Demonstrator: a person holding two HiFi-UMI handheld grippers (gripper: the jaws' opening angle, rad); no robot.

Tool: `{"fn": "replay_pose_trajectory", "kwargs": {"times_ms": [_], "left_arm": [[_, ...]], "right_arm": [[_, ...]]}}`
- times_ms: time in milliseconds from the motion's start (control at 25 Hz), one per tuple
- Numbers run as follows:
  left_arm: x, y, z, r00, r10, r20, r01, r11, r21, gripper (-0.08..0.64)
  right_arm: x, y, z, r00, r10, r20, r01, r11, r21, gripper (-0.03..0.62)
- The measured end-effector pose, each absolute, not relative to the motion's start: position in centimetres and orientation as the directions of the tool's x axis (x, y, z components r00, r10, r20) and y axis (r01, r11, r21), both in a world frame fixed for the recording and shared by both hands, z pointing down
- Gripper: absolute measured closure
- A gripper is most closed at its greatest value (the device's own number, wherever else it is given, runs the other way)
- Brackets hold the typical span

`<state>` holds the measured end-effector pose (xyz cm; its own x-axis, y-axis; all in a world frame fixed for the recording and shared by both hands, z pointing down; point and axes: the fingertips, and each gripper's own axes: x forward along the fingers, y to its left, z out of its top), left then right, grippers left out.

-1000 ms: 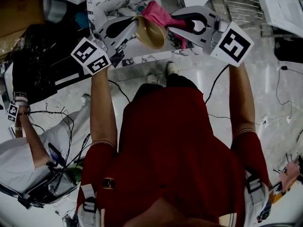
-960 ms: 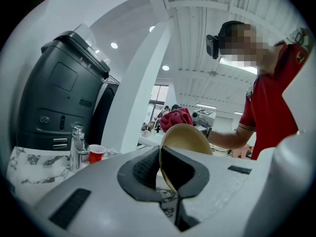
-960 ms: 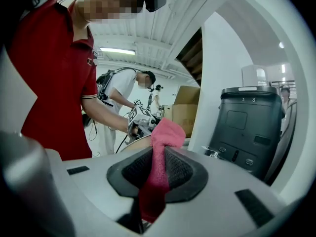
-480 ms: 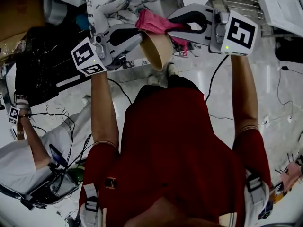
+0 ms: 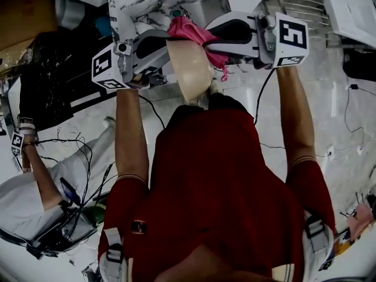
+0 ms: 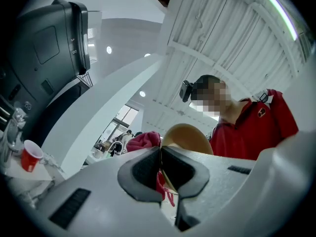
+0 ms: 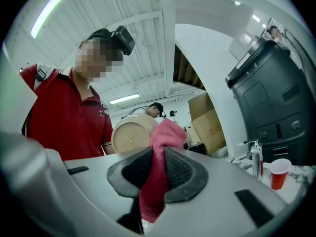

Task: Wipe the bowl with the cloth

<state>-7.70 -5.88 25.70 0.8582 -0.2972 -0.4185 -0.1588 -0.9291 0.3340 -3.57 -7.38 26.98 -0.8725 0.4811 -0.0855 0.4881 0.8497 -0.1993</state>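
Observation:
A tan bowl [image 5: 189, 69] is held up on its side in front of the person's chest, its underside turned toward the person. My left gripper [image 5: 171, 47] is shut on the bowl's rim [image 6: 186, 132]. My right gripper [image 5: 207, 39] is shut on a pink cloth [image 5: 191, 29], which lies bunched against the bowl's top edge. In the right gripper view the cloth [image 7: 160, 167] is pinched between the pads and reaches up to the bowl [image 7: 132, 134]. In the left gripper view the cloth [image 6: 143, 141] shows just left of the bowl.
A marble-patterned counter [image 5: 141, 2] lies beyond the grippers. A red cup [image 7: 279, 173] and a tap [image 7: 255, 157] stand on it, beside a dark grey machine [image 7: 269, 93]. Another person's arm [image 5: 35, 169] and cables [image 5: 70, 151] are at the left.
Both grippers have lifted and turned the bowl toward the person, so its underside now faces the head camera. The cloth stays against the bowl's rim.

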Motion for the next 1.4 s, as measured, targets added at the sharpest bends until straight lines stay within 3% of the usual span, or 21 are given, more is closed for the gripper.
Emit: {"fn": "replay_pose_trajectory", "kwargs": {"times_ms": [200, 400, 600, 960, 1400], "left_arm": [[-8.3, -6.6, 25.2, 0.805, -0.336, -0.49, -0.175, -0.922, 0.345, 0.54], [-9.0, -8.1, 25.1, 0.736, -0.424, -0.527, -0.25, -0.895, 0.37, 0.54], [-10.1, -9.6, 25.6, 0.654, -0.526, -0.544, -0.342, -0.847, 0.407, 0.54], [-12.4, -11.1, 26.6, 0.532, -0.662, -0.528, -0.477, -0.749, 0.459, 0.54], [-14.4, -11.9, 27.6, 0.441, -0.765, -0.47, -0.588, -0.642, 0.492, 0.54]], "right_arm": [[-3.9, -7.8, 26.9, -0.881, 0.433, -0.19, 0.47, 0.846, -0.251, 0.525], [-4.2, -9.2, 27.7, -0.911, 0.306, -0.277, 0.389, 0.861, -0.328, 0.525], [-4.2, -10.1, 29.1, -0.938, 0.2, -0.284, 0.303, 0.87, -0.39, 0.525], [-3.9, -9.7, 30.0, -0.945, 0.121, -0.304, 0.256, 0.854, -0.453, 0.525], [-4.1, -8.3, 30.6, -0.945, 0.117, -0.306, 0.261, 0.833, -0.488, 0.523]]}}
